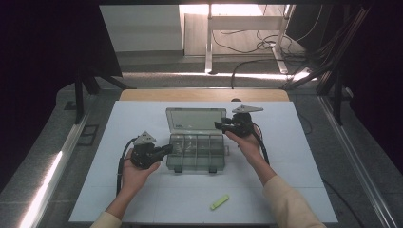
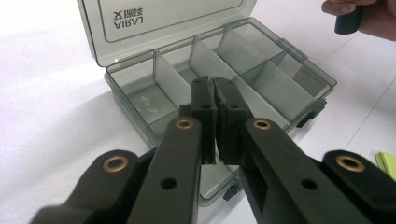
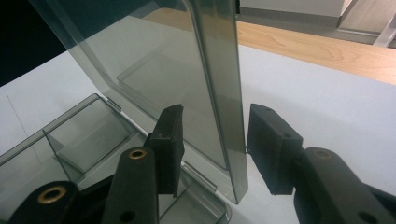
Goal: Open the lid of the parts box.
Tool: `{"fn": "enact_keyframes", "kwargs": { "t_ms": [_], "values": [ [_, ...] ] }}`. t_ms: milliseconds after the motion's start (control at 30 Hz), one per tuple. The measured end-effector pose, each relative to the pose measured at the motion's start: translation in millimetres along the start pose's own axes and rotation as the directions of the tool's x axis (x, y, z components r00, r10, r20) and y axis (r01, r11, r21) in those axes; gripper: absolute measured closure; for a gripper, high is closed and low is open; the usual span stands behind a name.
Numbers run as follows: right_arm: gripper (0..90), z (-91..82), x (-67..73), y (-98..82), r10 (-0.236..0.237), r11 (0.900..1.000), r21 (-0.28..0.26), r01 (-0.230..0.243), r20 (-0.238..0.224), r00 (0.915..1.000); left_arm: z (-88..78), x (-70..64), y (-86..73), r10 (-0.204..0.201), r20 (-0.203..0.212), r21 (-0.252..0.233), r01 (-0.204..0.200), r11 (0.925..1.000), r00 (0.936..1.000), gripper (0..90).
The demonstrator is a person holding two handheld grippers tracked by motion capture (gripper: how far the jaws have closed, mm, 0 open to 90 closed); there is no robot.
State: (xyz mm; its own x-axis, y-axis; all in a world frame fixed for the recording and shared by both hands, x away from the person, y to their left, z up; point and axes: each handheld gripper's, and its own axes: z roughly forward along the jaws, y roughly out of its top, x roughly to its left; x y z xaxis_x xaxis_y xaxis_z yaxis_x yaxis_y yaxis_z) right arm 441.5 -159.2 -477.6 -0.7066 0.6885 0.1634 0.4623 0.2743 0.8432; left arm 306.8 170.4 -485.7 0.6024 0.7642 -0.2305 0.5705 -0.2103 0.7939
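A smoky clear compartment box (image 1: 196, 169) stands open in the middle of the white table, its lid (image 1: 195, 119) tilted up at the back. My left gripper (image 1: 167, 148) is shut at the box's left side. In the left gripper view its tips (image 2: 214, 86) sit together over the empty compartments (image 2: 140, 95); whether they pinch a partition I cannot tell. My right gripper (image 1: 217, 126) is at the lid's right edge. In the right gripper view its jaws (image 3: 212, 114) straddle the upright lid (image 3: 154, 70), with gaps between the pads and the plastic.
A small yellow-green piece (image 1: 219, 202) lies on the table near the front edge, right of centre, also at the edge of the left gripper view (image 2: 387, 163). A wooden strip (image 1: 204, 95) runs along the table's far edge. Cables trail from both grippers.
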Motion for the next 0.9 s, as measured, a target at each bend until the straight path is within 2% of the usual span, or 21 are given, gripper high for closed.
{"fn": "enact_keyframes", "kwargs": {
  "t_ms": [467, 600, 900],
  "values": [
    [61.2, 11.1, -9.4, 0.1, 0.010, 1.000, 0.007, -0.010, 0.014, 0.9998, 0.9, -0.3, -0.9, 0.000, -0.004, 0.004, 0.000, 1.0000, 1.0000, 86.5],
    [62.4, 14.7, -11.1, 0.7, 0.001, 1.000, 0.016, -0.001, 0.022, 0.9997, 1.5, -0.8, -0.9, 0.001, -0.004, 0.005, -0.001, 1.0000, 1.0000, 86.4],
    [63.7, 20.1, -18.0, -2.0, 0.019, 1.000, 0.019, -0.019, 0.033, 0.9993, 2.3, -1.2, -0.9, 0.003, -0.003, 0.007, -0.002, 1.0000, 1.0000, 86.4]
  ]
}}
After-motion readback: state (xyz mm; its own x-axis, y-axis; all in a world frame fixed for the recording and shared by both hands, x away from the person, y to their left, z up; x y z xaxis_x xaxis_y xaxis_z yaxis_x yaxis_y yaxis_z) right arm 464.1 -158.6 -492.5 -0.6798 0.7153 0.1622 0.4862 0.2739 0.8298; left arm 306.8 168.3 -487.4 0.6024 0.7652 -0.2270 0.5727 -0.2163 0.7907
